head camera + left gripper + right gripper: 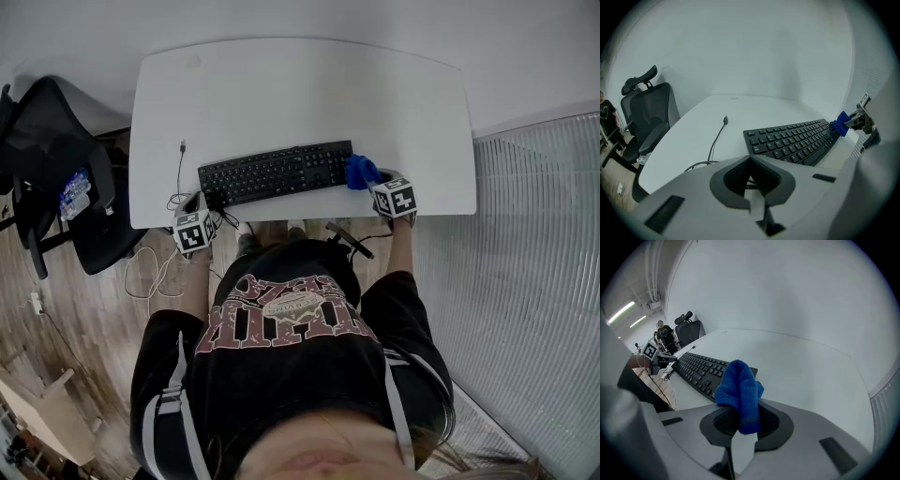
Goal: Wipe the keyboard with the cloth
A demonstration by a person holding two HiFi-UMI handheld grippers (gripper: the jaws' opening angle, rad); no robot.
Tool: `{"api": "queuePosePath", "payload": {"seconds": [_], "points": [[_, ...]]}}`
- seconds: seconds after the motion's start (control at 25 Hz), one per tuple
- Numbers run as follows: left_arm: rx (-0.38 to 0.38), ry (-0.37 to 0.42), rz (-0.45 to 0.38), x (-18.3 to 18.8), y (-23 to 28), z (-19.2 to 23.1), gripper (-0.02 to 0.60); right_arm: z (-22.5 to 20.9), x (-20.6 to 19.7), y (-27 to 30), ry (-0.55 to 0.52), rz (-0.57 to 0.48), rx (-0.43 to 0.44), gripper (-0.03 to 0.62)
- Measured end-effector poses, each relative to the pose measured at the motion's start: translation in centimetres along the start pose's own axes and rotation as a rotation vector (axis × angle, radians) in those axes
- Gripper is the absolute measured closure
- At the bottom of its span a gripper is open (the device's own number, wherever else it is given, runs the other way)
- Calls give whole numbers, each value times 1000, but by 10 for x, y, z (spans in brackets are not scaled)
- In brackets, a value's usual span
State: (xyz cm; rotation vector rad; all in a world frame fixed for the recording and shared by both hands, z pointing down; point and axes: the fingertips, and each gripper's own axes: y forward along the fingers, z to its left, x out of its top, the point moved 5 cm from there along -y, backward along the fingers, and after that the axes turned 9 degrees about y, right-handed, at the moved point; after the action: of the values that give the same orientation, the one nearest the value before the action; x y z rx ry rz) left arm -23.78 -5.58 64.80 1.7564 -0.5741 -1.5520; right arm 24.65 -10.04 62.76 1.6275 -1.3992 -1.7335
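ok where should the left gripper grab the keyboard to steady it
Probably its left short end, coming in from the left. The keyboard lies flat and thin, that end sits nearest the left gripper, and the right gripper holds the blue cloth at the far end.

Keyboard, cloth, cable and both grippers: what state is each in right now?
keyboard: flat on the white desk.
cloth: bunched, pinched in the right gripper by the keyboard's right end.
cable: loose on the desk, plug lying free.
left gripper: shut, empty.
right gripper: shut on the cloth.
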Motion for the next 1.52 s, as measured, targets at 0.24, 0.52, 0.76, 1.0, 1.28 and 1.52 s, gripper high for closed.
{"api": "queuePosePath", "payload": {"seconds": [0.24,0.52,0.76,1.0,1.28,1.52], "points": [[22,3,-48,14,-11,-3,548,5,25,-26,54,-138,-4,530],[22,12,-134,43,-20,-13,548,36,57,-38,-35,-208,-20,530],[-39,30,-189,69,-26,-43,548,83,84,-34,-116,-248,55,530],[-107,99,-275,107,-39,-79,548,136,119,-38,-174,-337,153,530],[-172,82,-398,155,-65,-100,548,193,154,-45,-221,-419,250,530],[-182,84,-475,180,-80,-102,548,224,179,-53,-233,-497,301,530]]}}
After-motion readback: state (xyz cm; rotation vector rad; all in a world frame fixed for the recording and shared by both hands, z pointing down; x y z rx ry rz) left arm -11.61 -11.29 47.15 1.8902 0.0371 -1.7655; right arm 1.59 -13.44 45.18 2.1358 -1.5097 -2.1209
